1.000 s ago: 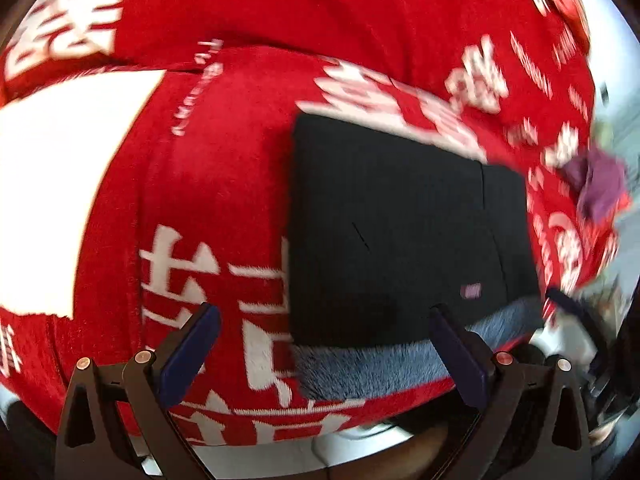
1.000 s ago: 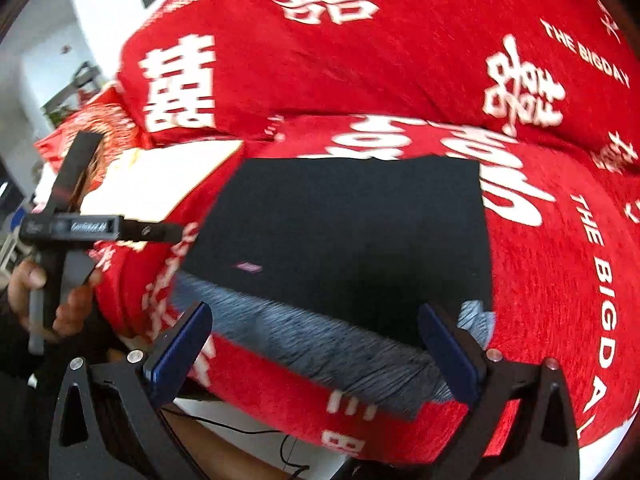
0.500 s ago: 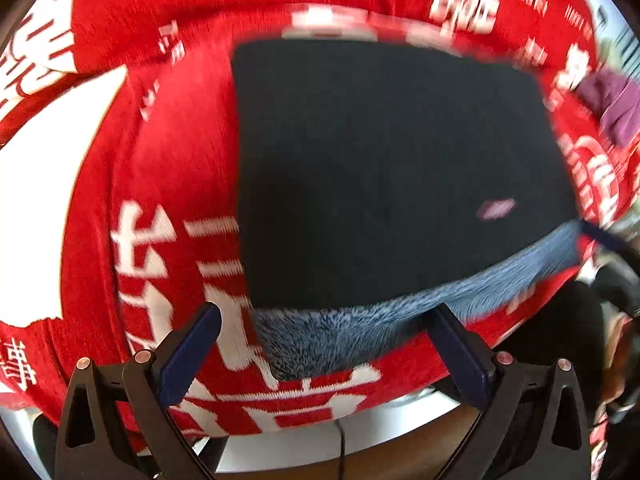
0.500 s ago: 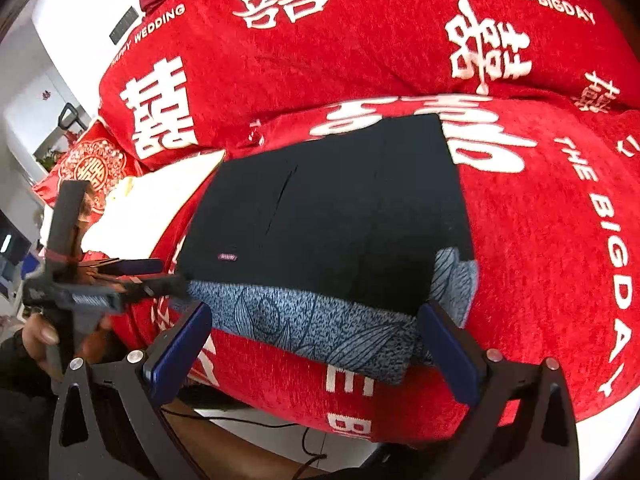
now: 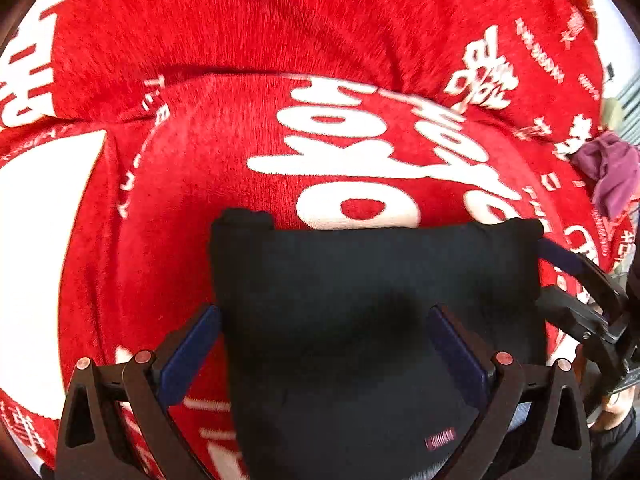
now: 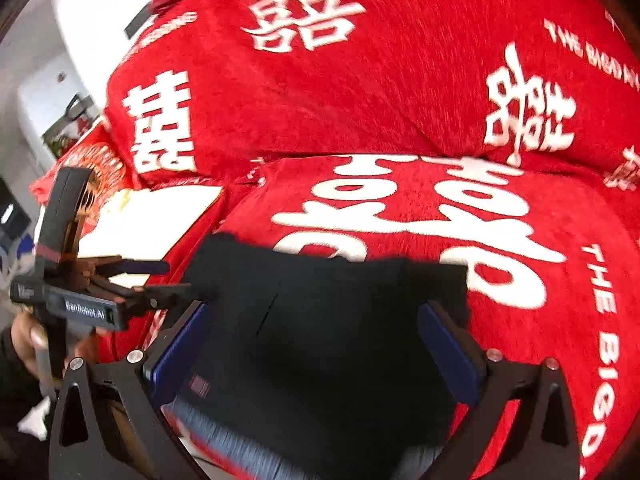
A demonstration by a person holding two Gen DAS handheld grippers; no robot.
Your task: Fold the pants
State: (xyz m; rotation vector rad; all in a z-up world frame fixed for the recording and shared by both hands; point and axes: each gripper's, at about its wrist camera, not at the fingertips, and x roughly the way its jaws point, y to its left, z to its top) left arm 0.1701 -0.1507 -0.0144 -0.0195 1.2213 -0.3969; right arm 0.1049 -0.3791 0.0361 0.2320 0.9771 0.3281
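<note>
Black folded pants (image 5: 376,320) (one pair) between two spread claws.

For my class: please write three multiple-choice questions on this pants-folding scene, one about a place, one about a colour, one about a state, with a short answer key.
1. Where do the folded pants lie?
A. on a red cover with white lettering
B. in a plastic basket
C. on a bare wooden floor

2. What colour is the pants' top face?
A. yellow
B. black
C. white

3. How do the jaws of the left gripper stand?
A. shut on a pant leg
B. open, empty
C. out of view

Key:
1 A, the red cover surrounds the pants in both views.
2 B, the cloth is black, with a small label near one corner.
3 B, the blue pads sit apart with nothing between them; the right gripper is open too.
</note>
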